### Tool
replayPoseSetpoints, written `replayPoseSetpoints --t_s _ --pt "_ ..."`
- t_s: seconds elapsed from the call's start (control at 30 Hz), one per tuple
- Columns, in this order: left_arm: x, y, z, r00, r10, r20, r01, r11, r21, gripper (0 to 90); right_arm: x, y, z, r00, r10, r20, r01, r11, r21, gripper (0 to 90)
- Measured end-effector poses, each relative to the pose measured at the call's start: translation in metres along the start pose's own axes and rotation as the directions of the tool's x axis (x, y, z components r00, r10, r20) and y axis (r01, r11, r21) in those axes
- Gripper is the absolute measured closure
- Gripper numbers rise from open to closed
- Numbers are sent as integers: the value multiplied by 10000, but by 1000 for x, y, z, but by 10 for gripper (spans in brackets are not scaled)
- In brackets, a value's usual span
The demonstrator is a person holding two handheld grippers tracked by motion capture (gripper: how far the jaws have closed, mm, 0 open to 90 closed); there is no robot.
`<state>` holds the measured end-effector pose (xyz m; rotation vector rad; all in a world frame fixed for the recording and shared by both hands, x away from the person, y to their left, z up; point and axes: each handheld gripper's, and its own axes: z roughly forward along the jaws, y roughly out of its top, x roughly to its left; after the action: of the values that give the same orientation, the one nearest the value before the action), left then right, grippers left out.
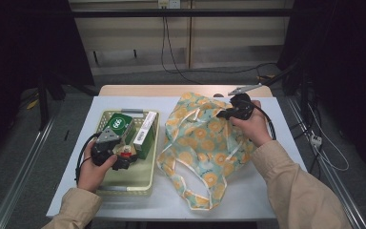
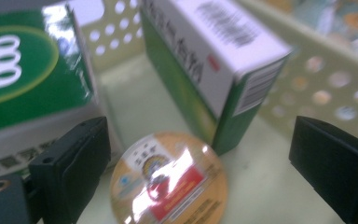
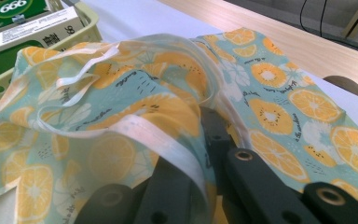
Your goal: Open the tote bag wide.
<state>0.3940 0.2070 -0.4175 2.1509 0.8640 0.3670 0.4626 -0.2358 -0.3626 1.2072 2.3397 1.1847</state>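
Observation:
A pale green perforated basket [image 1: 124,190] on the left holds a green box marked 666 [image 1: 119,125], a white-topped green box [image 1: 145,133] and a small round tin with a red and yellow label [image 2: 168,182]. My left gripper [image 1: 126,160] is inside the basket. Its jaws stand open on either side of the tin [image 1: 125,153], not touching it. A cloth bag printed with orange slices [image 1: 200,143] lies crumpled to the right of the basket. My right gripper [image 1: 225,114] is shut on the bag's upper edge; in the right gripper view the fabric [image 3: 121,140] drapes over the shut jaws.
A white sheet [image 1: 267,191] covers the table, with a bare wooden strip [image 1: 171,89] along the far edge. The bag's white-edged handle loop [image 1: 200,200] reaches toward the near edge. Cables [image 1: 171,57] run across the floor behind the table, and metal rails [image 1: 24,171] flank it.

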Motion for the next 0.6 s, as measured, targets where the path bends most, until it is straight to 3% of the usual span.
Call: replayPoseSetpoints --t_s 0.23,0.43,0.6 --pt "2 -3 7 9995 -184 -253 200 9976 661 57 1 -1 -2 9999 -105 -50 105 9999 35 896" --pt "2 -4 17 9989 -92 -461 167 9861 1653 57 3 -1 -2 9997 -216 -66 217 9998 38 896" --pt "3 -6 22 9978 -311 -587 420 9802 1933 61 3 -3 -2 9997 -238 -54 239 9997 96 896"
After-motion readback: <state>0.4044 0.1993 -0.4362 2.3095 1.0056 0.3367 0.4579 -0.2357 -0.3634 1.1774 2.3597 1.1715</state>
